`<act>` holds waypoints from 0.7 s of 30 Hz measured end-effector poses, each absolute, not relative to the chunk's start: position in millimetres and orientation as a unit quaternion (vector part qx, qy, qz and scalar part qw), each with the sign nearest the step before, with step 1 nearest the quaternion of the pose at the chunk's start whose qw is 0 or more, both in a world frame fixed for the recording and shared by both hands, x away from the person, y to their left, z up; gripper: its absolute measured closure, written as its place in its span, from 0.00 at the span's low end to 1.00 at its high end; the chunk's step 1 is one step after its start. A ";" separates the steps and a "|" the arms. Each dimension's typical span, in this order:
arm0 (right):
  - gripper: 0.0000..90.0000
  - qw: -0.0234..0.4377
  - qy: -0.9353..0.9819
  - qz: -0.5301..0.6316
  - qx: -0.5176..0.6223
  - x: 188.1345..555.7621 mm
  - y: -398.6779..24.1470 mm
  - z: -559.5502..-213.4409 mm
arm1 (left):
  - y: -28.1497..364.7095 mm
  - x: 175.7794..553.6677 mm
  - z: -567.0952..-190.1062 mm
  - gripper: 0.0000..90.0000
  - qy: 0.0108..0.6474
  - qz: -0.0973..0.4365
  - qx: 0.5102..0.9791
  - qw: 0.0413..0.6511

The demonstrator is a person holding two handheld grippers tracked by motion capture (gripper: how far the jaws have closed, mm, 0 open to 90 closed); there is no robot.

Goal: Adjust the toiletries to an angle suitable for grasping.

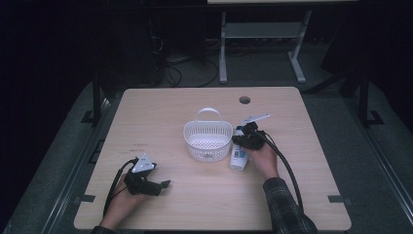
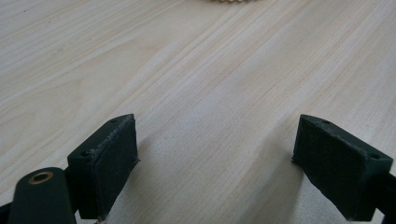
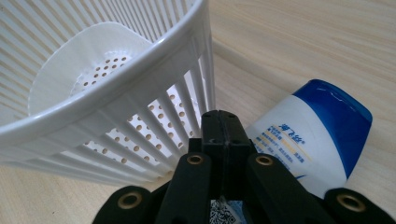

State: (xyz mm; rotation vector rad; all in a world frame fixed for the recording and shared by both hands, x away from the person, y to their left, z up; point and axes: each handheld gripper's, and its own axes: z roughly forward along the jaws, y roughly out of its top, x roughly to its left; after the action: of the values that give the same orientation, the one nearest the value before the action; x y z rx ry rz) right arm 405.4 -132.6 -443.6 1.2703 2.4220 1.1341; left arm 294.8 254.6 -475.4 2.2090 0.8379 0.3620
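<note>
pale wood worktop (image 1: 160,112), largest thing in sight, bare over most of its surface, with a small round hole near the far edge. white slotted basket (image 1: 208,140) at the middle, upright, handle raised at its far side, perforated floor showing through the ribs in the right gripper view (image 3: 107,79). white tube with a blue cap (image 1: 238,157) lying flat on the wood just right of the basket, near its wall; contact between the two cannot be told. same tube in the right gripper view (image 3: 313,140), blue end pointing away, printed side up. right tongs (image 1: 242,141) over the tube's far part in the high view, jaws clenched pad against pad (image 3: 224,128) (nothing visibly pinched between the tips, which sit above the tube beside the basket wall); whether the pads touch the tube cannot be told. left tongs (image 1: 164,184) low over the near left part of the worktop, well apart from basket and tube, pointing right. jaws released and spread wide (image 2: 215,158), only bare wood grain between the black pads. cables trailing from each toward the near edge.
</note>
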 end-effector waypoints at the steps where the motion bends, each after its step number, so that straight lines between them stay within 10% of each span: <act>1: 1.00 0.090 0.814 0.382 0.427 404.8 -132.4 -443.7 | 254.6 294.8 -475.4 0.14 0.326 0.141 0.860 0.367; 21: 1.00 0.091 0.824 0.358 0.430 392.2 -144.9 -451.7 | 254.4 294.6 -475.4 0.14 0.326 0.141 0.860 0.367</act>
State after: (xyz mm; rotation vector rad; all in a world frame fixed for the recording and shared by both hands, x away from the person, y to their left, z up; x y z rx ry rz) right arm 392.2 -144.9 -451.7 1.2767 2.4481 1.0628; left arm 294.6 254.4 -475.4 2.2090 0.8386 0.3624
